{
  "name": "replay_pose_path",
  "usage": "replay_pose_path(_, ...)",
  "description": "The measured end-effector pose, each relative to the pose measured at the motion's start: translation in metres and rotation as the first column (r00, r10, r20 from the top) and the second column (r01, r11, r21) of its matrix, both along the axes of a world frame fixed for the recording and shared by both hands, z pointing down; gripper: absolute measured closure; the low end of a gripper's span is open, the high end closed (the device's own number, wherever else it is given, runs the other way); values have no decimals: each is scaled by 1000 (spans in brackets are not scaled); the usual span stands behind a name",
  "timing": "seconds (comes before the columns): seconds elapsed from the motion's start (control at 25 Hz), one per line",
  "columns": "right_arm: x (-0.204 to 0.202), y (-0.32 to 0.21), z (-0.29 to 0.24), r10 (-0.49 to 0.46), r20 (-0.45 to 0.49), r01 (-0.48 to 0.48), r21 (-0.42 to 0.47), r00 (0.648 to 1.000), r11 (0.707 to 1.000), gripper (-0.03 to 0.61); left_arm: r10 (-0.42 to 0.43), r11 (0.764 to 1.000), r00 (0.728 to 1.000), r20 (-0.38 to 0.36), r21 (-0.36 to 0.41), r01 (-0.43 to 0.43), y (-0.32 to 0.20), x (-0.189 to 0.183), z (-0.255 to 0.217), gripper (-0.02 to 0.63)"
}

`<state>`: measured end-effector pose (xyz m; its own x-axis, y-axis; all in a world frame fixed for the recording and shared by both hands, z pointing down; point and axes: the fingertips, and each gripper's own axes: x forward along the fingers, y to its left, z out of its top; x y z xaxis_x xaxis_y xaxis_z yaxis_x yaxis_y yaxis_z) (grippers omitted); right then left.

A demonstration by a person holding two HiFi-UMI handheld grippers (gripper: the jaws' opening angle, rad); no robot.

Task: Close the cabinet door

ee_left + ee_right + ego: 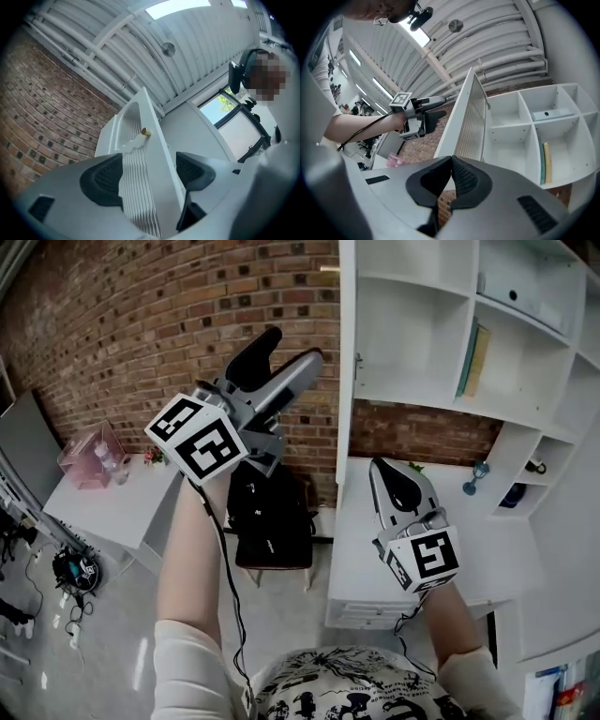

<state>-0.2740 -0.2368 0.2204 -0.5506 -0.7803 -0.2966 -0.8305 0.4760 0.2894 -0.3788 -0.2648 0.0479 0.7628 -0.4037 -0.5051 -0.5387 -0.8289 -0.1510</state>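
The white cabinet door (345,362) stands open, edge-on to me, swung out from the shelf cabinet (422,334). A small brass knob (146,132) sits on its ribbed face (140,187). My left gripper (295,345) is raised just left of the door's free edge, open, with the door edge showing between its jaws in the left gripper view; it does not seem to touch the door. My right gripper (379,467) hangs lower over the white desk, shut on nothing (451,176). The right gripper view shows the door (466,117) and my left gripper (439,108) beside it.
Open shelves hold a book (473,357) and a white box (520,292). A white desk (361,559) sits below the cabinet, with a blue figure (476,474) on it. A black chair with a bag (272,521) stands by the brick wall. A side table (112,507) carries a pink box (89,456).
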Motion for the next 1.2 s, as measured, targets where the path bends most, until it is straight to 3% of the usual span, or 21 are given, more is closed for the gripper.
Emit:
replay_pose_path(0.24,-1,-6,-14,76,-11,-76,6,997,997,563,192,981,981,10,35,-192,-11,19,-47,250)
replay_pose_path(0.4,6,-7,-18,117,-14,-117,8,993,993,563,293,955,955,-41,59,-290,-16,18,-78,250)
replay_pose_path(0.6,11,-2,-29,114,18,-114,40,993,993,563,401,916,915,-39,46,-399,-25,33,-93,257)
replay_pose_path(0.96,-1,-3,-26,82,-13,-81,36,997,996,563,525,849,851,-2,74,-524,-10,41,-93,430)
replay_pose_path(1.08,-6,0,-24,64,-24,-63,38,998,997,563,526,850,850,-34,52,-524,-12,41,-93,443)
replay_pose_path(1.12,-7,1,-24,59,-30,-58,39,998,998,563,515,857,855,-53,38,-514,-16,41,-94,517)
replay_pose_path(1.2,-6,2,-23,53,-37,-51,42,998,998,563,493,870,867,-76,26,-492,-19,45,-94,523)
